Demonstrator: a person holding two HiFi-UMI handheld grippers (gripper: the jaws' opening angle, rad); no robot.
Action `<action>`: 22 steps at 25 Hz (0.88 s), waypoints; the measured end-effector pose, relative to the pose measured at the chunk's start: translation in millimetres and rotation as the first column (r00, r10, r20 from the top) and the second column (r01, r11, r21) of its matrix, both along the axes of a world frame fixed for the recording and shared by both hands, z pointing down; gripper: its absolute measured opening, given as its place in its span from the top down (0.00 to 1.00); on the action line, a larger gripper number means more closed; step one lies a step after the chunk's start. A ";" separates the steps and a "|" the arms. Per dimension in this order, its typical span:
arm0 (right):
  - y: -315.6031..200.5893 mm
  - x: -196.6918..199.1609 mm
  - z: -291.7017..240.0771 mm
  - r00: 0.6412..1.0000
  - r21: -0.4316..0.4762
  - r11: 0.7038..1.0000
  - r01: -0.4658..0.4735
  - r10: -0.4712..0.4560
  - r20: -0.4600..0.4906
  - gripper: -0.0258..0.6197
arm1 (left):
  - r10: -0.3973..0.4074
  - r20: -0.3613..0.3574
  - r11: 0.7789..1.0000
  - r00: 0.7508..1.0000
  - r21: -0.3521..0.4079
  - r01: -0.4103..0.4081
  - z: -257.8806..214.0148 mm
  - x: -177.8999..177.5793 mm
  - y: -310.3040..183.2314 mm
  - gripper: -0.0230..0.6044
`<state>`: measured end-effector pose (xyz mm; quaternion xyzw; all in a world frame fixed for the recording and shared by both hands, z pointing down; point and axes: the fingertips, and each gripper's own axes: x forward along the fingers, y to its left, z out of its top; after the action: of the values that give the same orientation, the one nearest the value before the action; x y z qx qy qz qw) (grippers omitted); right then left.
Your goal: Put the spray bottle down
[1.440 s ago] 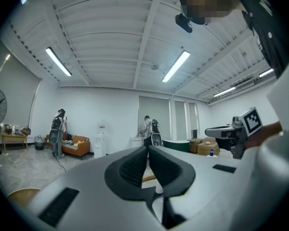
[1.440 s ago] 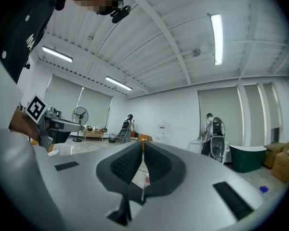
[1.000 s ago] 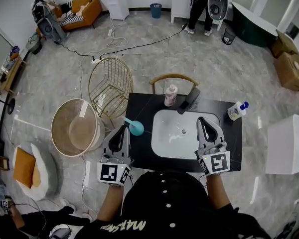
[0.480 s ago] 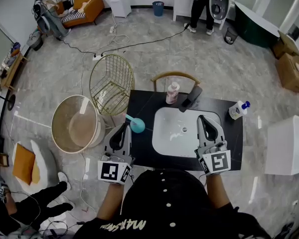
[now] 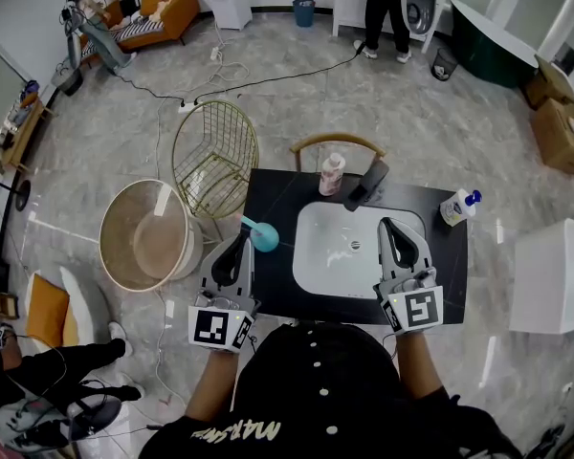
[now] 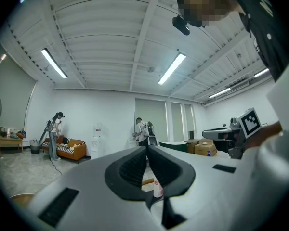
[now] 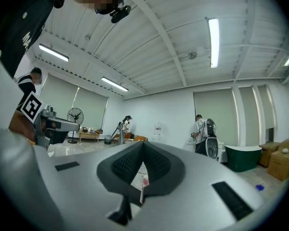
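Item: spray bottle (image 5: 456, 207). I take it to be the blue-topped bottle, though I cannot make out its head clearly.

Location: it stands near the right end of the dark surface (image 5: 277, 199), right of the white basin (image 5: 349, 251). A pink-and-white bottle (image 5: 332, 174) behind the basin is the other candidate.

Status: already set down, with neither tool touching it.

Tools: the left gripper (image 5: 241, 239) and right gripper (image 5: 387, 226) are both at the near edge. Each has its jaws closed together on nothing.

Handling, by my judgement: light, thin-walled plastic. It is smooth, slippery when wet, top-heavy and easily tipped.

Hold: I would grip the body at mid-height, never the head.
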<state>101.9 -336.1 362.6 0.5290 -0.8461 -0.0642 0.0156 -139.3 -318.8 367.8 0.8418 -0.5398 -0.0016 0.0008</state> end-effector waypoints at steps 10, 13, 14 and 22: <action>1.2 -7.7 3.2 0.999 0.002 1.000 0.030 -0.030 -0.017 0.97 | 0.002 -0.014 1.000 1.000 0.001 -0.002 -0.3 3.3 -0.1 0.92; 0.5 -9.0 2.4 0.999 0.004 0.999 0.039 -0.039 -0.022 0.97 | -0.001 -0.009 1.000 1.000 0.003 0.001 -0.9 2.0 -0.8 0.92; 0.4 -9.8 2.2 0.999 0.006 0.999 0.044 -0.044 -0.022 0.97 | -0.004 -0.010 1.000 1.000 0.003 0.004 -1.1 0.9 -1.0 0.92; -0.9 -15.0 3.4 0.997 0.011 0.998 0.065 -0.065 -0.029 0.97 | -0.013 -0.011 1.000 1.000 0.001 0.013 -0.9 -0.7 -1.3 0.92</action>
<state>86.9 -337.0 366.0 0.5003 -0.8621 -0.0774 0.0227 -140.0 -320.1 366.9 0.8381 -0.5454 -0.0067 0.0032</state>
